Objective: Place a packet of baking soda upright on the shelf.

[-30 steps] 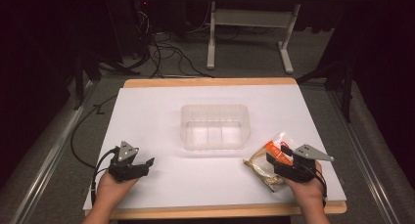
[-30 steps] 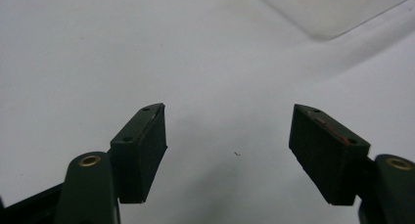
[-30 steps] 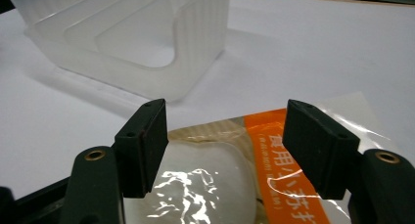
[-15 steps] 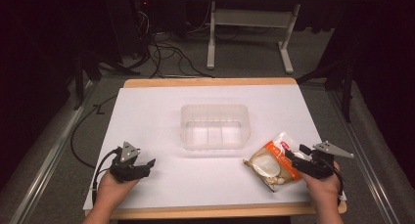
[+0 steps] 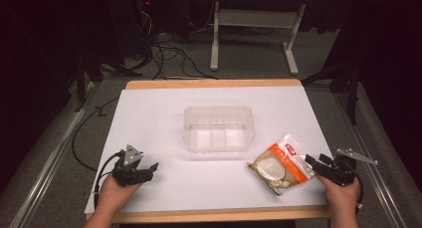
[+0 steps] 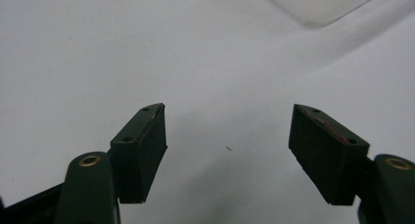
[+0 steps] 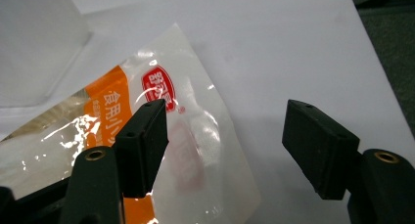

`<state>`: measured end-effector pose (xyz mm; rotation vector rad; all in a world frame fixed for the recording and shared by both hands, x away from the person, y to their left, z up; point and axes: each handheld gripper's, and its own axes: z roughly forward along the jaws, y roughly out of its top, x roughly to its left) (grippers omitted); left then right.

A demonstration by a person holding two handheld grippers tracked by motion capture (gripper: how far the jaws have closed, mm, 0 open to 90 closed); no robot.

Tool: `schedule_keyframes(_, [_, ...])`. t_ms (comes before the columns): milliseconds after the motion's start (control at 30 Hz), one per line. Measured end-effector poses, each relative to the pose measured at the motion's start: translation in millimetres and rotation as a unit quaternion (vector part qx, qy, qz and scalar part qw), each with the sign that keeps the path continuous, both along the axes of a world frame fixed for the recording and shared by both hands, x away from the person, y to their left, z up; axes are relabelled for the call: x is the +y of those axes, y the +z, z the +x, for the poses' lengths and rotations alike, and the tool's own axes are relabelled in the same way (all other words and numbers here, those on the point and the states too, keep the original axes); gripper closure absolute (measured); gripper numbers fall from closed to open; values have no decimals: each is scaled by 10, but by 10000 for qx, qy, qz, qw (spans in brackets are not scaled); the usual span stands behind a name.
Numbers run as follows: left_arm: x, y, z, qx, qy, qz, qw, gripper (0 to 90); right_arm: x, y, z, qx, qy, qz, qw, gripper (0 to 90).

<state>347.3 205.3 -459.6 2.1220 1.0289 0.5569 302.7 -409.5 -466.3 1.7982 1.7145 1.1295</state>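
Glossy plastic snack bag freed, right gripper drawn back.

The right gripper had slid off the bag toward its outer edge, jaws wide apart and gripping nothing; the bag lay flat on the white desk, just right of the clear tub. The left gripper waited left of the tub, jaws apart, so lifting the bag into the tub looked undone.

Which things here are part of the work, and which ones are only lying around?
Part of the work:
- food packet
- right hand-held gripper, open beside the packet
- clear plastic container, likely

Only lying around:
- cables on the floor
- white table legs behind
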Motion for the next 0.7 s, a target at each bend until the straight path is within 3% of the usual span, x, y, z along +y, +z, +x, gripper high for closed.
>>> schedule_keyframes(200, [5, 7, -8, -21, -3, -7, 10000, 307, -20, -87, -2, 388, 27, 209, 9990, 421])
schedule_keyframes(333, [6, 11, -12, -19, -2, -10, 10000, 307, -47, -98, -20, 421, 95, 547, 9976, 510])
schedule_keyframes(567, [-5, 6, -12, -1, -37, 36, 10000, 307, 48, -21, -46, 222, 441, 606, 9969, 596])
schedule_keyframes(700, [-17, 0, -13, 5, -51, 78, 10000, 307, 71, -18, -47, 242, 525, 663, 9961, 653])
